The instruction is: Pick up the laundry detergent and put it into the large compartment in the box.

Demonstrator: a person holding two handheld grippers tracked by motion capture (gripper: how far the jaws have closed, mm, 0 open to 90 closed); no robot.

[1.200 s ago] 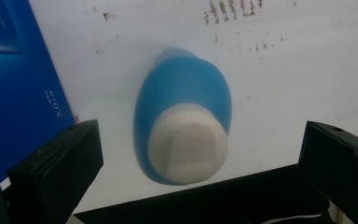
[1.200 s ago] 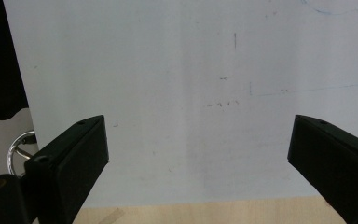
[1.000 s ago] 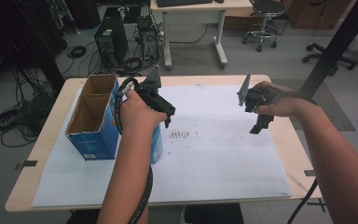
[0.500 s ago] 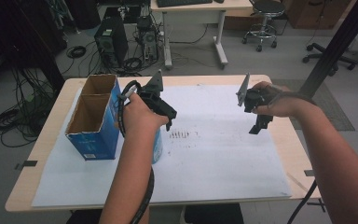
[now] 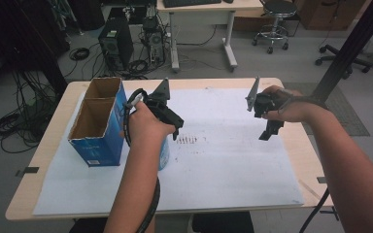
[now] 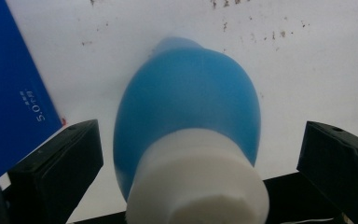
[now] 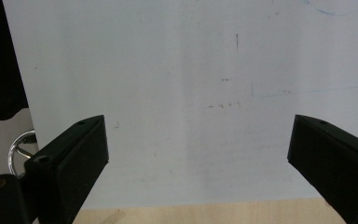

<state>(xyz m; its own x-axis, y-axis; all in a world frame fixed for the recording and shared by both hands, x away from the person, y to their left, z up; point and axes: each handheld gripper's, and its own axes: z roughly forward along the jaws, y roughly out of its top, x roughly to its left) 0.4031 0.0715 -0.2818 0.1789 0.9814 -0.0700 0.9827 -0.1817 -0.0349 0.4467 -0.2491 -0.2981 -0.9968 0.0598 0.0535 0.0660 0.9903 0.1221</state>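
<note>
Blue bottle (image 6: pixel 186 107) with white cap stands on the white sheet (image 5: pixel 233 165), just right of the blue carton (image 5: pixel 99 126). Left claw (image 6: pixel 186 186) spread wide, straddling the cap, touching nothing. Right claw (image 7: pixel 196 154) spread, empty, over bare sheet well right of the carton. Looks like pre-grasp; next move likely closing on the cap or neck.

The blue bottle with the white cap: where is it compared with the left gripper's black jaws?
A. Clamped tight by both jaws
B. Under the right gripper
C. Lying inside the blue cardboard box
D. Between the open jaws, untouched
D: in the left gripper view the blue bottle with the white cap sits between the left gripper's spread jaws, gaps either side.
</note>
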